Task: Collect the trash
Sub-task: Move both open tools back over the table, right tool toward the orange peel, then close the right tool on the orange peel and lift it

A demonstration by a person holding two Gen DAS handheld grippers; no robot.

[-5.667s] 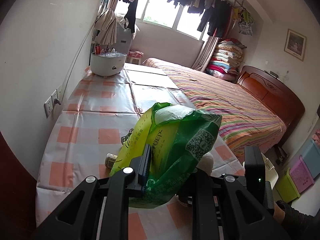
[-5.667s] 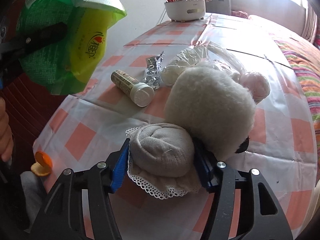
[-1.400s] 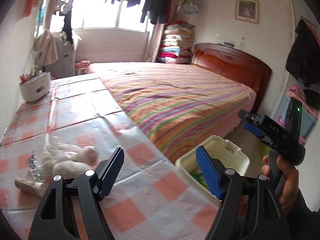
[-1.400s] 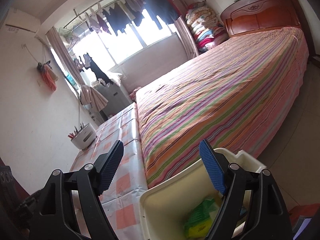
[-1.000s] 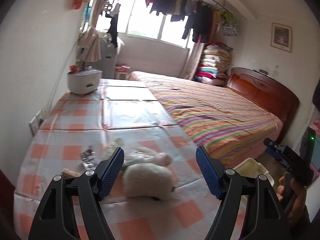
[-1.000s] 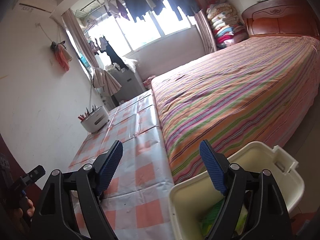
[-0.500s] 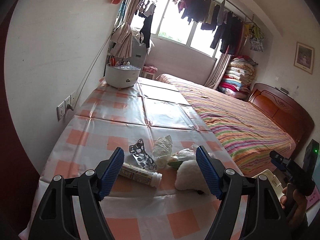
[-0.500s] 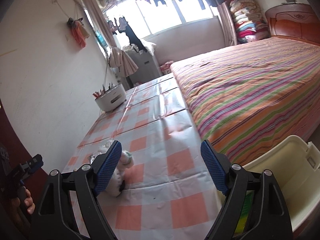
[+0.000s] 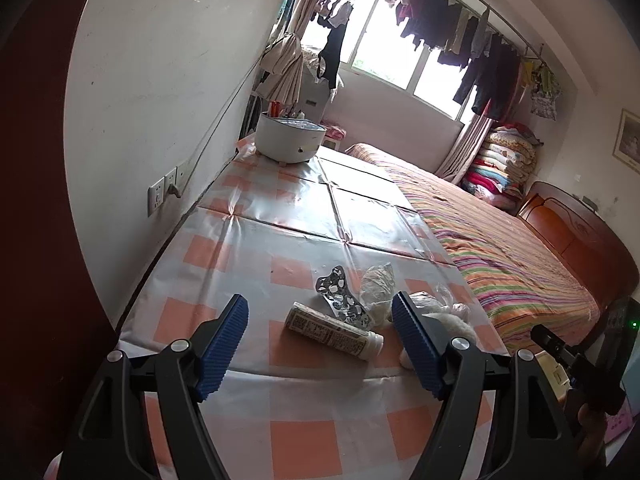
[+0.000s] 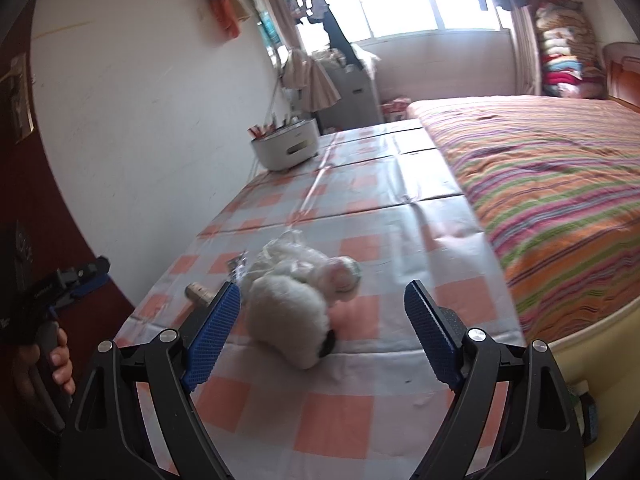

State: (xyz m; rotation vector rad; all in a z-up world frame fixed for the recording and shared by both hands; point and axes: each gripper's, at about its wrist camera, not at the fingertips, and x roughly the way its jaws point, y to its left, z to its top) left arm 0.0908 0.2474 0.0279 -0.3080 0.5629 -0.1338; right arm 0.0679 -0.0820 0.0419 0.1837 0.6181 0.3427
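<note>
Both grippers hang over the near end of the worktop [image 9: 248, 240], the one with the orange-checked cloth, fingers spread wide and nothing between them. Using the fluffy white toy [image 10: 288, 312] as the landmark: left of it lies a small bottle [image 9: 334, 332] on its side, with a crumpled foil blister pack [image 9: 340, 298] just behind the bottle. A scrunched clear plastic bag [image 9: 376, 284] sits right behind the toy. The left gripper [image 9: 320, 342] frames the bottle, the right gripper [image 10: 322, 326] frames the toy. Striped bed [image 10: 552, 184] off to the right.
</note>
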